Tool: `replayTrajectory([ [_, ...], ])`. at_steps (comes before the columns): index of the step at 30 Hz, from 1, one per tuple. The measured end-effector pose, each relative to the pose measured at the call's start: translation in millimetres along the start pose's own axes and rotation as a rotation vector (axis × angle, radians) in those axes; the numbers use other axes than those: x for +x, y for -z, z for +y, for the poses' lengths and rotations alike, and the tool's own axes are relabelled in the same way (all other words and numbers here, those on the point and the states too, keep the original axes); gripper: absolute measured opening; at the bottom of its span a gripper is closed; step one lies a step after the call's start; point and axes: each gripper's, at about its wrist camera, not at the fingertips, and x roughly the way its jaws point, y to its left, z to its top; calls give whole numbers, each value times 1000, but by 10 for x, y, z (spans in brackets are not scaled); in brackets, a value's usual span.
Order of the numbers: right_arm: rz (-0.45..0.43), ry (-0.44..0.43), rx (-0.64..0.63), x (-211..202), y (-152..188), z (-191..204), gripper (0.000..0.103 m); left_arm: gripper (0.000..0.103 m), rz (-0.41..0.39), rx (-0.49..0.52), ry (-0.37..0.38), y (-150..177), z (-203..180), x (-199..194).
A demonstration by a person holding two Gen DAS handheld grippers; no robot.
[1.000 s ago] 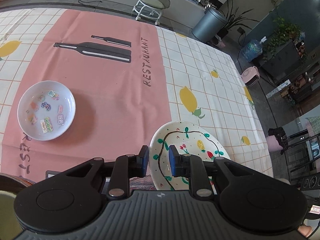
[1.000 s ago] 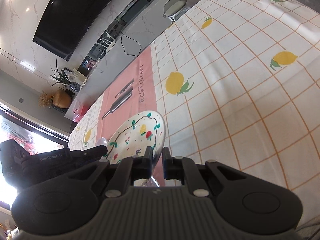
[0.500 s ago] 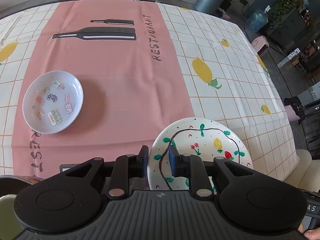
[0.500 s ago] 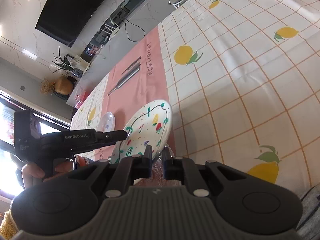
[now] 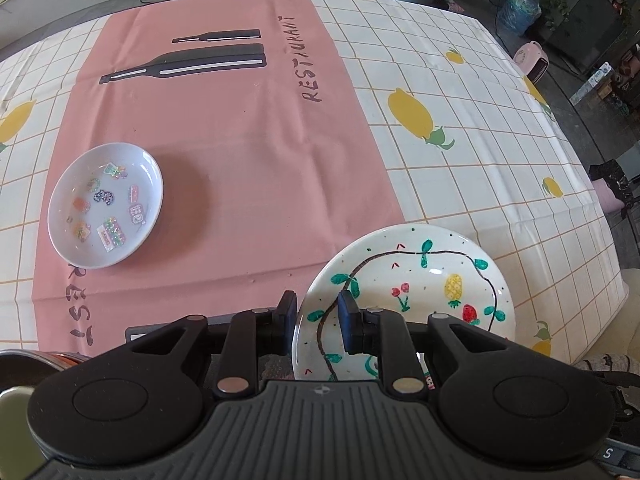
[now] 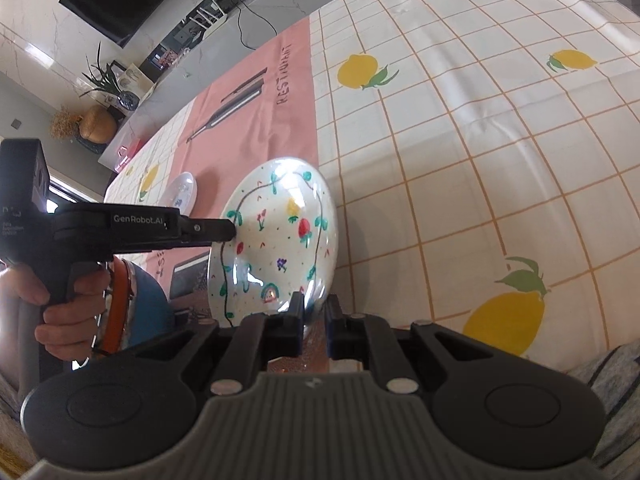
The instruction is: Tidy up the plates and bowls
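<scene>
Small white dish (image 5: 105, 205) with coloured stickers: flat on the pink strip of the tablecloth (image 5: 248, 152), far left. Painted plate (image 5: 404, 300): near table edge, tilted, held at two rim points. Left gripper (image 5: 318, 322): jaws narrowly parted, astride the plate's left rim; right gripper (image 6: 314, 322): nearly closed, pinching its near rim.
</scene>
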Motion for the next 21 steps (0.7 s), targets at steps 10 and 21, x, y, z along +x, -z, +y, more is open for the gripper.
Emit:
replayTrajectory([
  [10,95,18,-168,114,122,185,19,30,-23,66,-82,31,-123,-37],
  [21,-163,-5,27,-200,-51,-37,68,55,-250,82,-186,255,-207,-644],
])
